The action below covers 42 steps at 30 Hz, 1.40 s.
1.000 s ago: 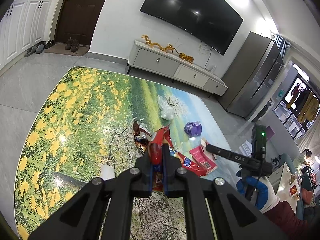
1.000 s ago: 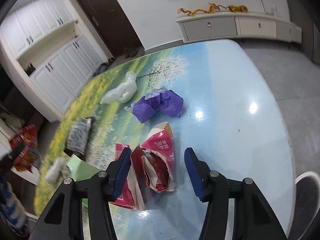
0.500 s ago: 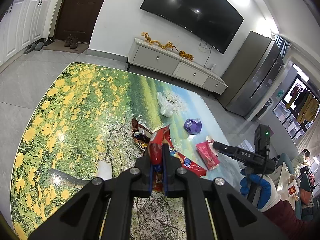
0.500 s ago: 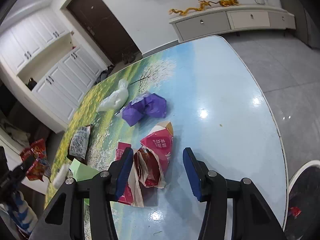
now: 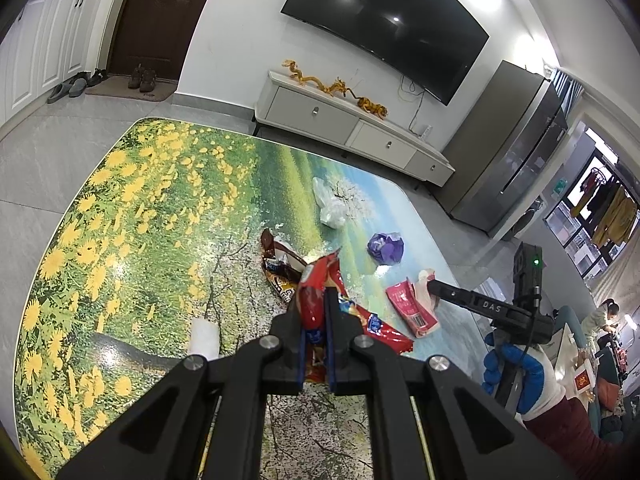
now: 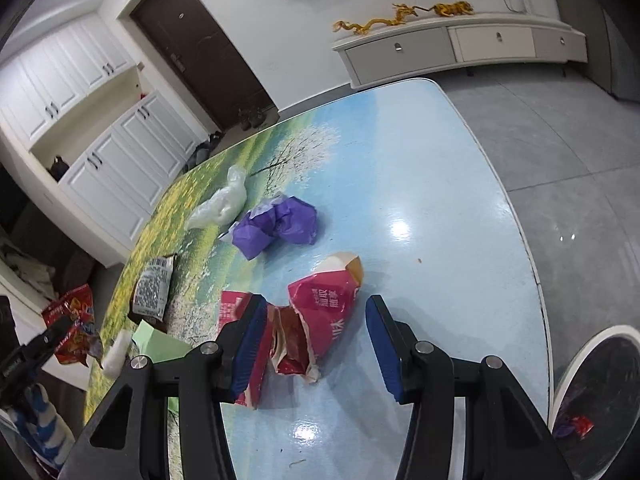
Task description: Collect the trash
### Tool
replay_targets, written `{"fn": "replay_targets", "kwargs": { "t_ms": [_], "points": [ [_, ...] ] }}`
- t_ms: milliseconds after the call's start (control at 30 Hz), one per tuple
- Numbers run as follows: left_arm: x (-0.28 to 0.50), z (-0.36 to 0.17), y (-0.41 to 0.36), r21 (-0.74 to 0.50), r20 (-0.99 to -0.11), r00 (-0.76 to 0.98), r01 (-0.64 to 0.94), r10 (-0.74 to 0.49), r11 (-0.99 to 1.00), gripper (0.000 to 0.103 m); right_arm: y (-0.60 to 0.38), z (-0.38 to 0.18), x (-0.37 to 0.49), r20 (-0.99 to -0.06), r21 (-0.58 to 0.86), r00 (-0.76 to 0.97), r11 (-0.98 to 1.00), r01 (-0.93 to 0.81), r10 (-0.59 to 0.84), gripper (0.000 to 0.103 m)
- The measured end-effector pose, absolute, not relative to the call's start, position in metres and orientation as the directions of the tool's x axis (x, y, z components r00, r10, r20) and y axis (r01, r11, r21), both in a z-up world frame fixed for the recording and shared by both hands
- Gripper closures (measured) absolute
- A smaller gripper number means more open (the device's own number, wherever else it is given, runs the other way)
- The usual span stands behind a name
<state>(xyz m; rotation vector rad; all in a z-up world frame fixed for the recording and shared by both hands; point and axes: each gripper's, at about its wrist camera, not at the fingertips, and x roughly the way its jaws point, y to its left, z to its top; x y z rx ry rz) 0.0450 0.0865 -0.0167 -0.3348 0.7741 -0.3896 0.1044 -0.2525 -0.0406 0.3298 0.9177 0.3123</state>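
My left gripper (image 5: 315, 322) is shut on a red snack wrapper (image 5: 316, 288) and holds it above the table; it also shows at the left of the right wrist view (image 6: 72, 320). My right gripper (image 6: 316, 344) is open, its jaws on either side of a torn pink-red paper package (image 6: 320, 312) that lies on the table. In the left wrist view the right gripper (image 5: 434, 290) touches that package (image 5: 412, 306). A purple bag (image 6: 276, 226), a clear plastic bag (image 6: 222, 204) and a dark snack packet (image 6: 152, 288) lie further back.
The table (image 6: 440, 200) has a printed landscape top. A round bin (image 6: 596, 392) with some trash inside stands on the floor at the right. A white roll (image 6: 116, 350) and green paper (image 6: 160, 344) lie near the table's left edge.
My right gripper has moved forward and down around the pink-red package. My left gripper has kept its hold on the red wrapper and drawn back a little.
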Motion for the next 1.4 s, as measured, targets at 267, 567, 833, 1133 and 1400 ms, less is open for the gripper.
{"fn": "replay_targets", "kwargs": {
  "t_ms": [267,567,833,1133,1400],
  "points": [
    [0.043,-0.017,0.089,-0.429,-0.606,0.650,0.217,-0.458,0.877,0.096,-0.249,-0.043,0.110,-0.764,0.311,0.560,0.943,-0.116,0.321,0.061],
    [0.041,-0.011,0.081,-0.431,-0.591,0.654,0.239,-0.472,0.870,0.096,-0.244,-0.043,0.108,-0.762,0.299,0.557,0.943,-0.150,0.330,0.073],
    [0.036,0.004,0.068,-0.428,-0.576,0.656,0.265,-0.487,0.864,0.096,-0.254,-0.018,0.083,-0.689,0.355,0.610,0.916,-0.186,0.391,0.075],
    [0.034,0.022,0.002,-0.396,-0.584,0.599,0.378,-0.547,0.837,0.096,-0.295,0.019,0.040,-0.623,0.359,0.680,0.914,-0.191,0.387,0.075],
    [0.040,0.027,-0.121,-0.372,-0.603,0.471,0.547,-0.644,0.750,0.096,-0.375,0.017,-0.005,-0.620,0.349,0.735,0.936,-0.053,0.273,0.075]
  ]
}}
